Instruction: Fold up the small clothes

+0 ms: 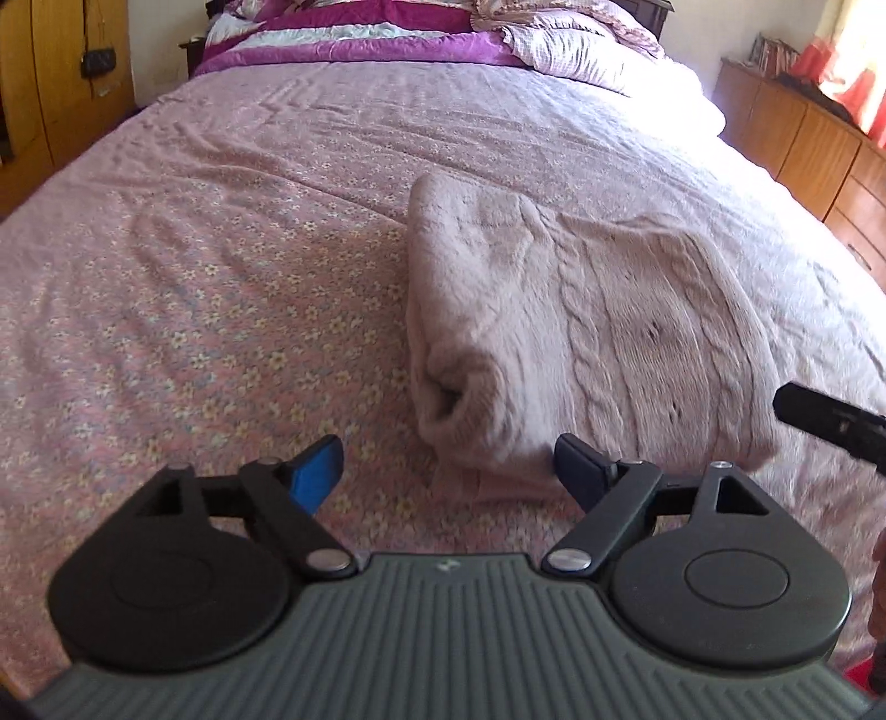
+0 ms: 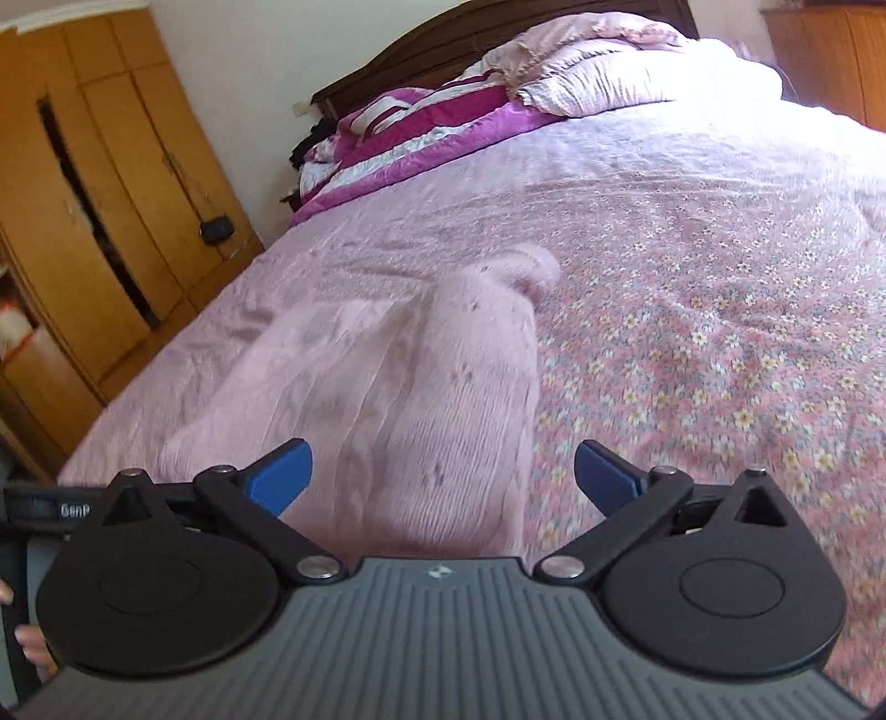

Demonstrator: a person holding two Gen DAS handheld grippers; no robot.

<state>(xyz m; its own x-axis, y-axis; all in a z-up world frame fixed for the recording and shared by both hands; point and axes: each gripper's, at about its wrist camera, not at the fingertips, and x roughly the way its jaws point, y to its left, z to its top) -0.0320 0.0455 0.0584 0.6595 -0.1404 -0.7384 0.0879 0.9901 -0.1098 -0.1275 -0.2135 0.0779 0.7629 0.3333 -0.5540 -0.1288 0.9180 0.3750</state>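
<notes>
A pale pink cable-knit sweater [image 1: 581, 332] lies folded on the floral pink bedsheet [image 1: 194, 288]. My left gripper [image 1: 448, 471] is open and empty, just in front of the sweater's near left corner. The right gripper's finger [image 1: 825, 421] pokes in at the right edge of the left wrist view. In the right wrist view the sweater [image 2: 398, 376] lies straight ahead and my right gripper [image 2: 443, 482] is open and empty over its near edge. Its jaws stand wide apart.
Crumpled magenta and white bedding [image 1: 387, 33] is piled at the head of the bed. A wooden wardrobe [image 2: 99, 221] stands to the left and wooden drawers [image 1: 819, 144] to the right. The bedsheet [image 2: 720, 332] stretches around the sweater.
</notes>
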